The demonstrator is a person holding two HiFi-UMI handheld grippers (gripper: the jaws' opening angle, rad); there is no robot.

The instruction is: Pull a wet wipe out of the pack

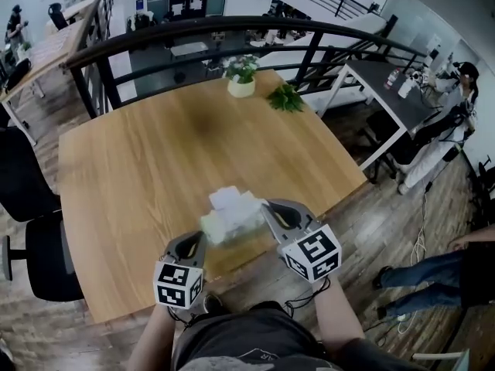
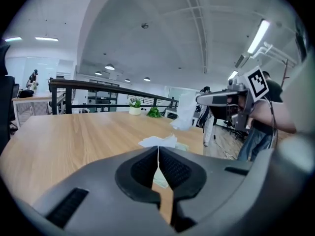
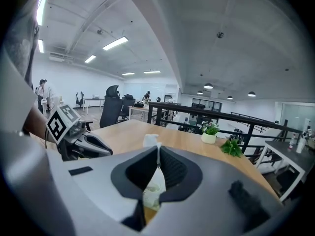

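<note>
A pale green wet wipe pack (image 1: 220, 227) lies near the front edge of the wooden table (image 1: 139, 168). White wipe sheets (image 1: 230, 199) stand up from its top. My left gripper (image 1: 204, 236) is shut at the pack's near left end, with a thin pale edge of it pinched between the pads (image 2: 158, 149). My right gripper (image 1: 265, 205) is shut on a white wipe (image 3: 154, 188) that hangs under its jaws. In the left gripper view that wipe (image 2: 184, 113) dangles from the right gripper (image 2: 199, 100), above the pack (image 2: 180, 146).
A white plant pot (image 1: 241, 83) and a loose green sprig (image 1: 286, 97) sit at the table's far edge, with a black railing (image 1: 193, 33) behind. Black chairs (image 1: 35, 265) stand to the left. A white desk (image 1: 387, 79) and people (image 1: 433, 149) are at the right.
</note>
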